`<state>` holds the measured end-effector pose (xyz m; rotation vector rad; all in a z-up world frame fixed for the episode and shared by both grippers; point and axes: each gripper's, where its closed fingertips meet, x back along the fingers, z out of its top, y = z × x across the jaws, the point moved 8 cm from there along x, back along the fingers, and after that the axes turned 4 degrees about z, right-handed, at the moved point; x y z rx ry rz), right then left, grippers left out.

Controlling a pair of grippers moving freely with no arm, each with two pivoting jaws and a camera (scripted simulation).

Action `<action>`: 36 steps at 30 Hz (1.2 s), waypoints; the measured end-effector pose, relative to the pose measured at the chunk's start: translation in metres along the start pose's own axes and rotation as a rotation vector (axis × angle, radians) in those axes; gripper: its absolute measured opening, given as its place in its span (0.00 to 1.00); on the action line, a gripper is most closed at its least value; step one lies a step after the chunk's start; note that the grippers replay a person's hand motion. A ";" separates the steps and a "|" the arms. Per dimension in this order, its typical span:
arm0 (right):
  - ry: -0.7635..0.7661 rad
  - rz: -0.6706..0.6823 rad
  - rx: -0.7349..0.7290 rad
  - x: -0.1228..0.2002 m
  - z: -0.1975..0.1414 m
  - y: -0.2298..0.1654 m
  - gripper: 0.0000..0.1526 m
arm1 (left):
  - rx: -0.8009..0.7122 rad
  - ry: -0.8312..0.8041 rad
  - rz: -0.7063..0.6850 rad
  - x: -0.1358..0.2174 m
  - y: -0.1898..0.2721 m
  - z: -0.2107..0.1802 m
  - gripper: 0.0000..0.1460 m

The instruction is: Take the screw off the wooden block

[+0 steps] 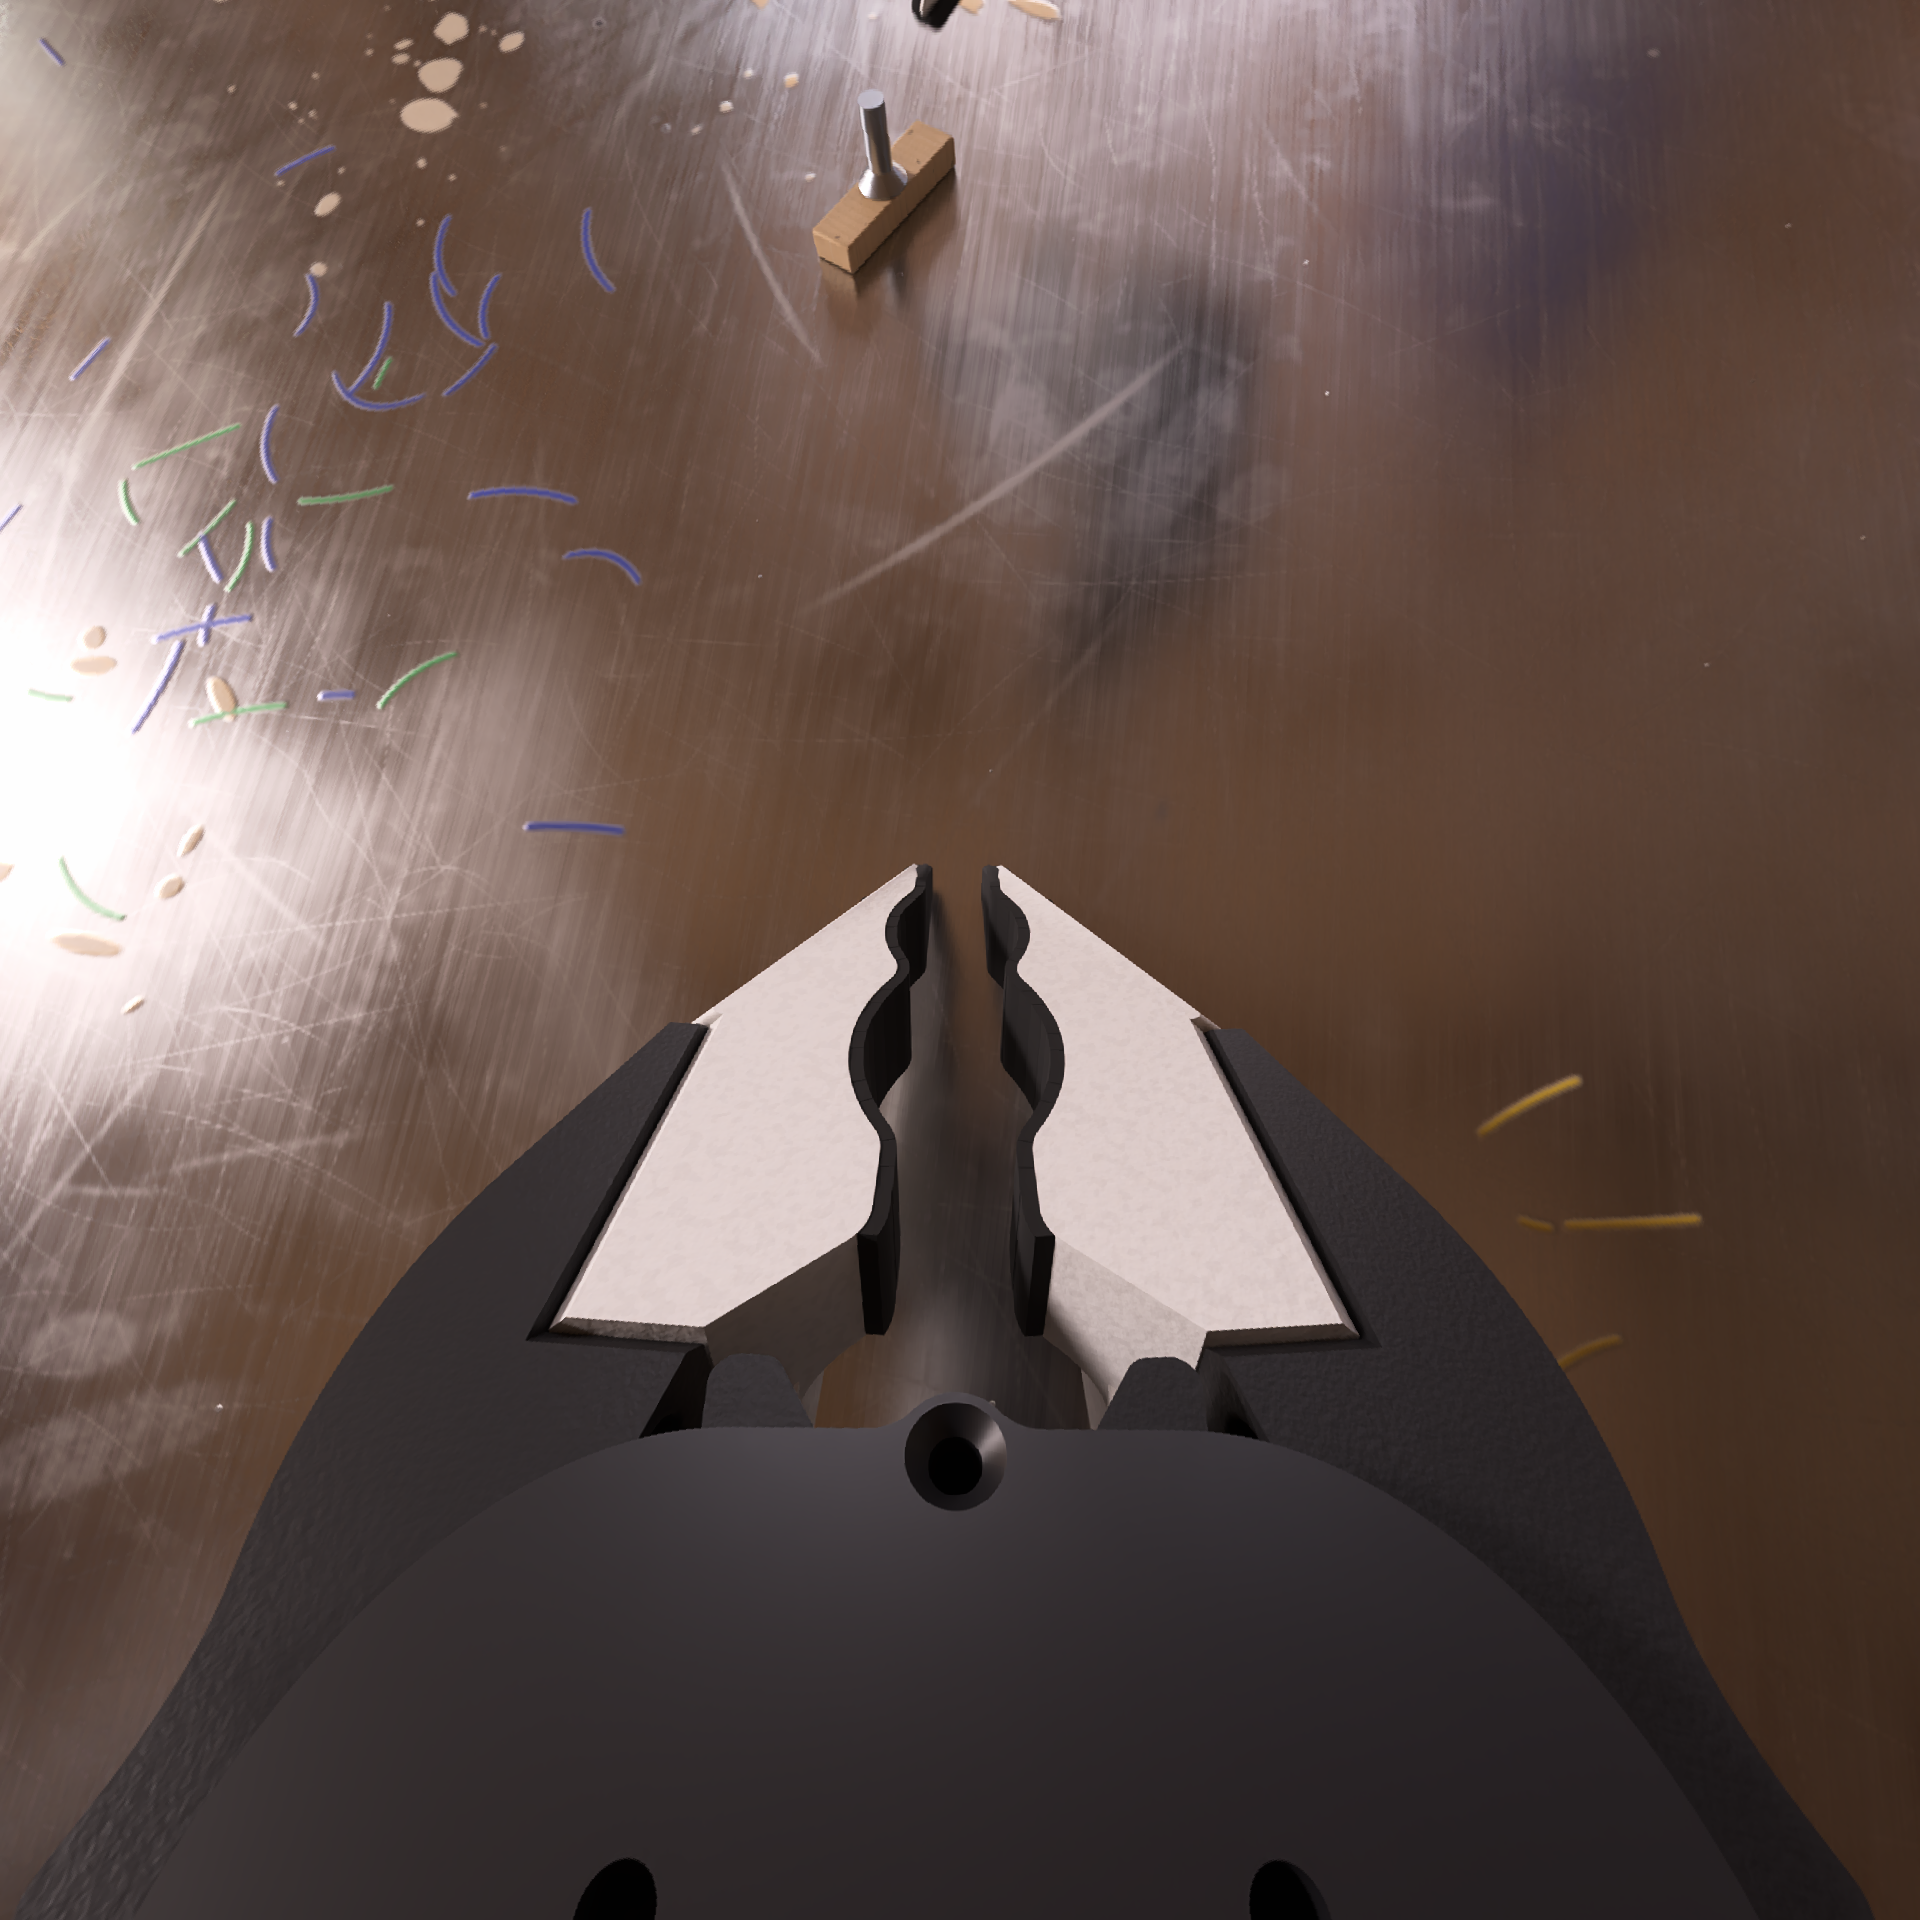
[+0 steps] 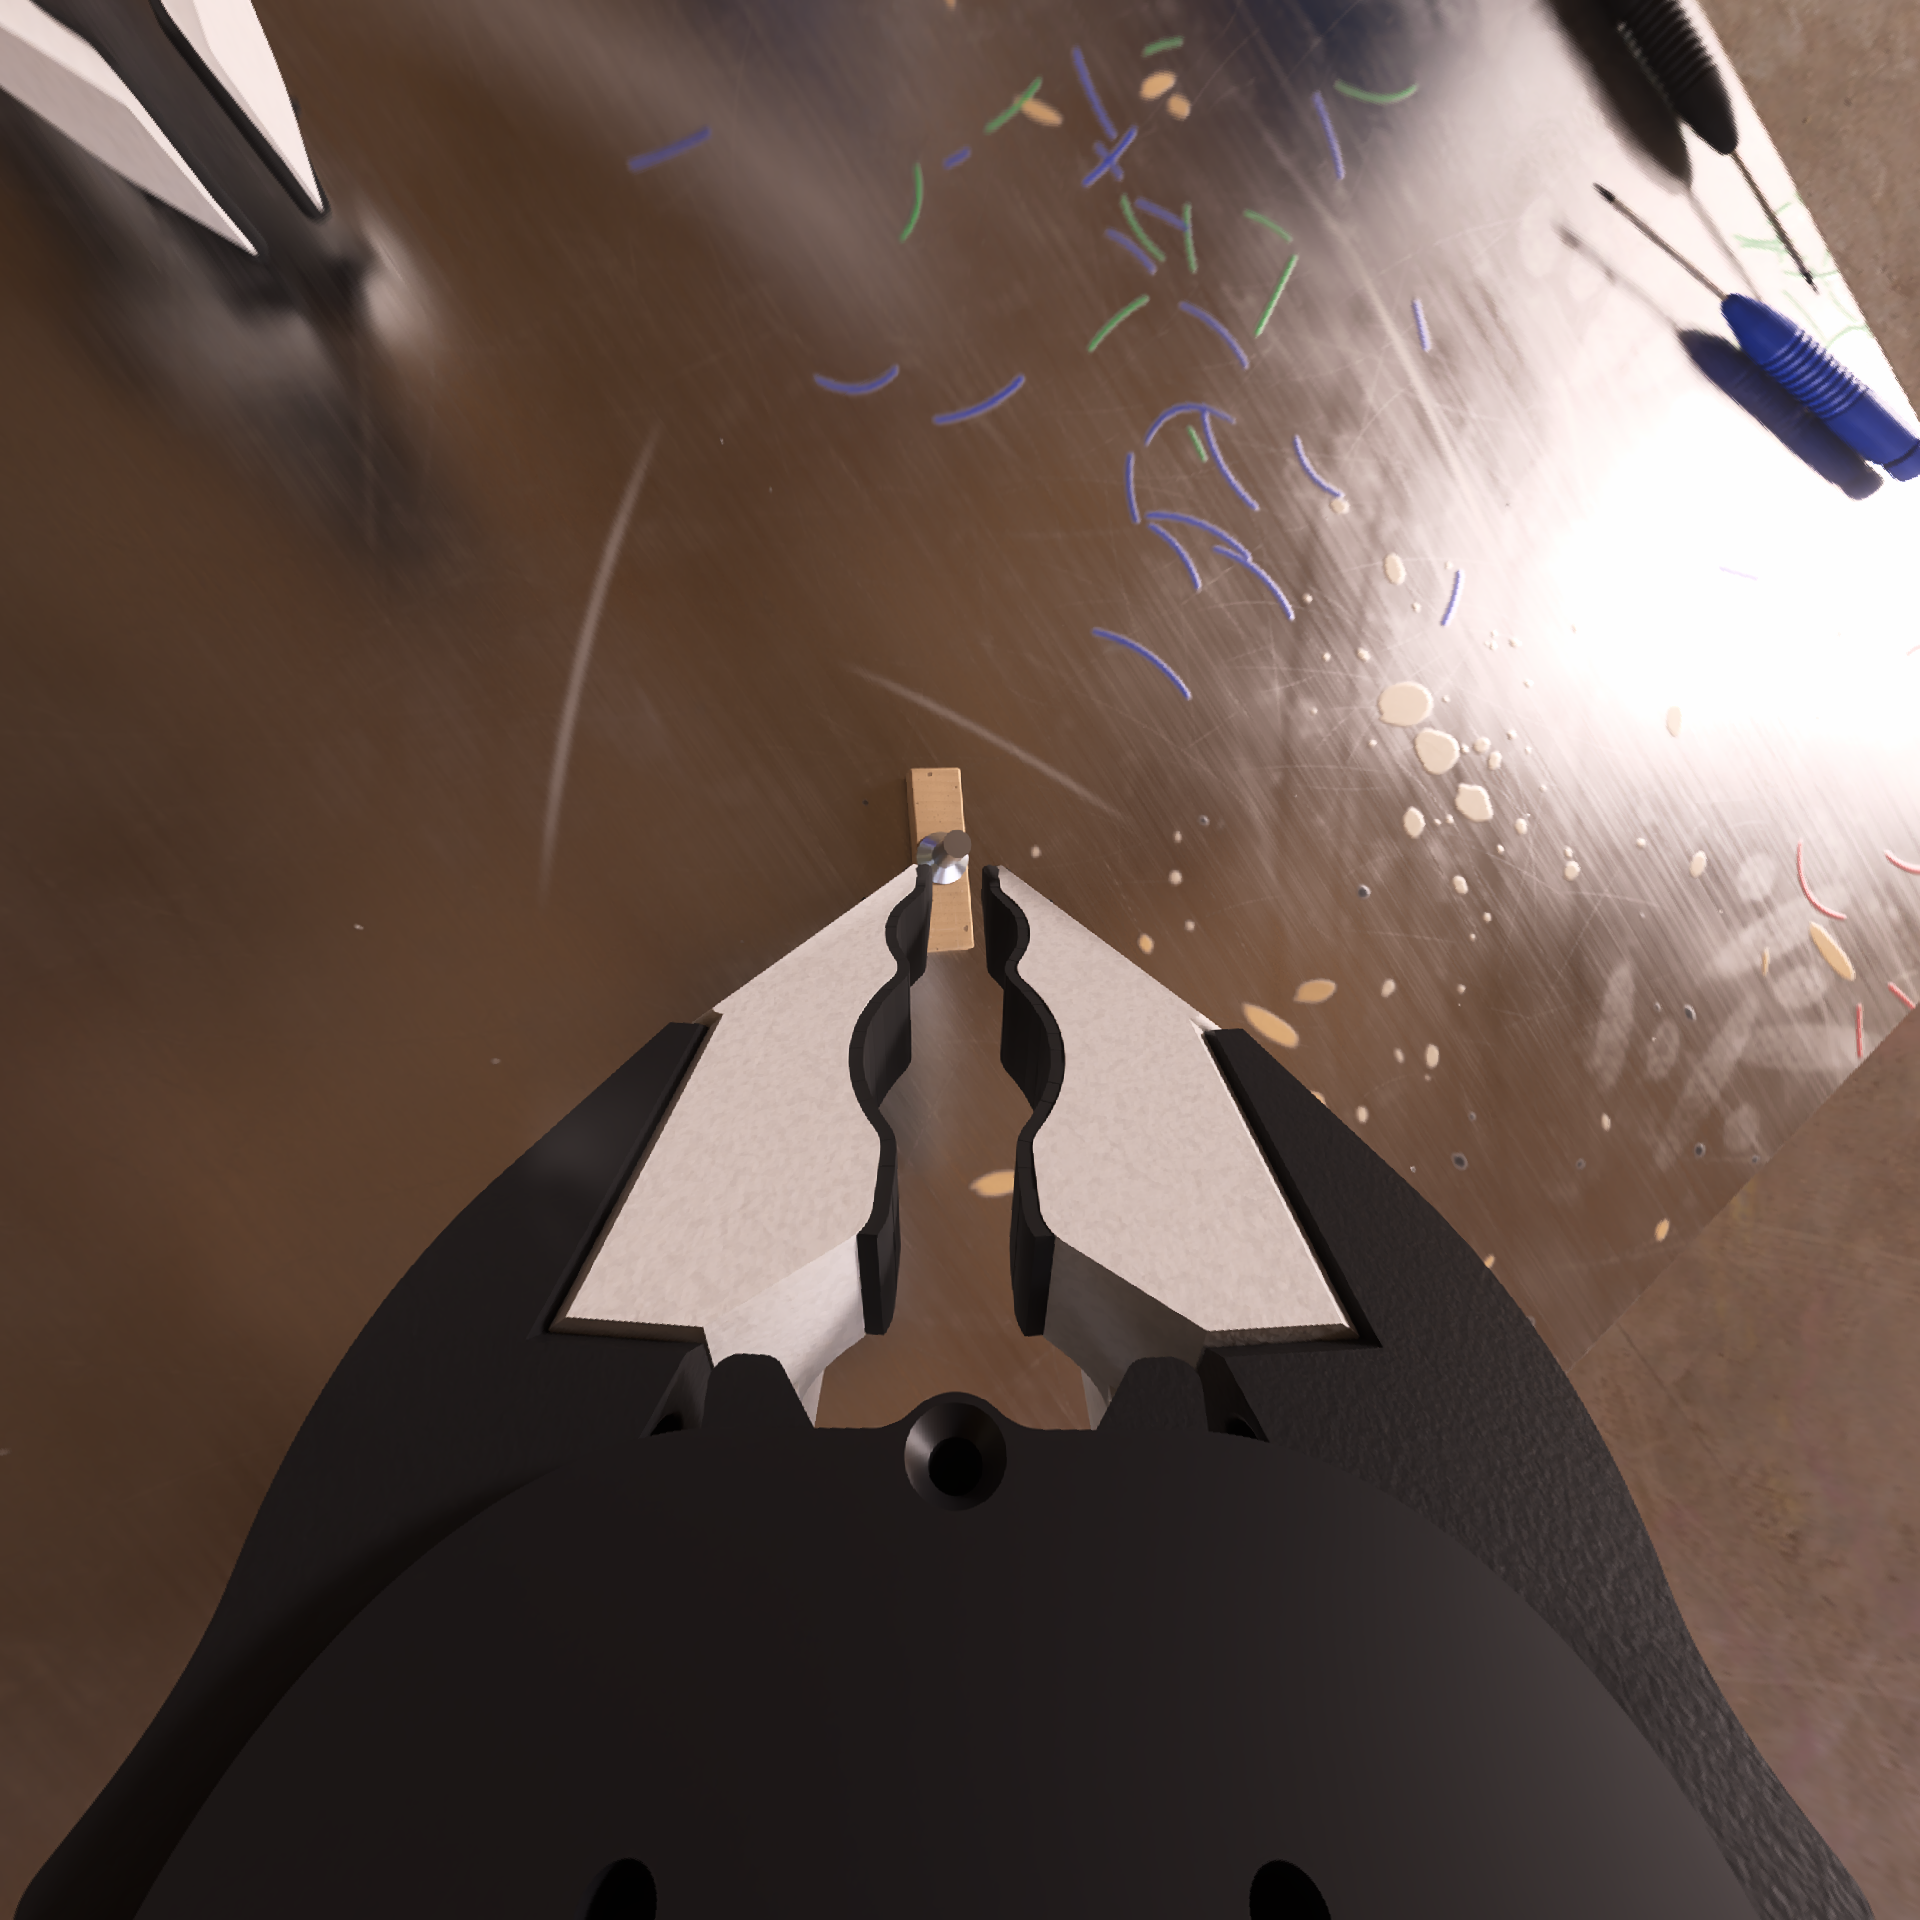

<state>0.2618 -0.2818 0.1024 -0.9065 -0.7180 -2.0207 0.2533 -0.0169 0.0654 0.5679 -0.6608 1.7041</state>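
A small wooden block (image 1: 883, 203) lies flat on the scratched brown metal table (image 1: 1351, 727). A silver screw (image 1: 876, 145) stands upright in it. My left gripper (image 1: 958, 883) is well short of the block, low over the table. Its jaws are shut to a narrow slit and hold nothing. In the right wrist view, my right gripper (image 2: 958, 883) hovers above the block (image 2: 948, 894), also shut to a narrow slit and empty. The screw (image 2: 943, 847) shows just past its left fingertip, apart from it. The left gripper (image 2: 278, 227) also shows at the top left.
A blue-handled screwdriver (image 2: 1808, 395) and a black-handled tool (image 2: 1683, 73) lie near the table's far right edge. Blue and green strands (image 1: 436, 312) and beige flecks (image 1: 426, 109) are scattered left of the block. Yellow strands (image 1: 1527, 1101) lie to the right.
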 end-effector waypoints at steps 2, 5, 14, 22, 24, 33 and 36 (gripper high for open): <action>-0.032 0.003 0.026 -0.008 -0.001 0.001 0.06 | -0.001 0.001 0.001 0.000 0.000 0.000 0.07; -0.071 0.008 0.052 -0.019 0.000 0.004 0.06 | -0.001 0.002 0.005 0.000 0.000 0.001 0.07; -0.110 0.083 0.055 -0.027 0.003 0.004 0.04 | -0.016 0.006 0.023 -0.001 -0.001 0.002 0.09; 0.141 0.173 -0.062 -0.013 0.020 -0.012 0.04 | -0.059 0.057 0.105 0.005 -0.004 0.009 0.12; 0.247 0.197 -0.100 -0.009 0.033 -0.021 0.04 | -0.087 0.101 0.132 0.009 -0.003 0.013 0.12; 0.555 0.388 -0.261 -0.022 0.087 -0.060 0.04 | -0.287 0.301 0.385 0.032 0.005 0.037 0.13; 0.584 0.403 -0.286 -0.026 0.096 -0.063 0.04 | -0.322 0.303 0.401 0.033 0.009 0.040 0.13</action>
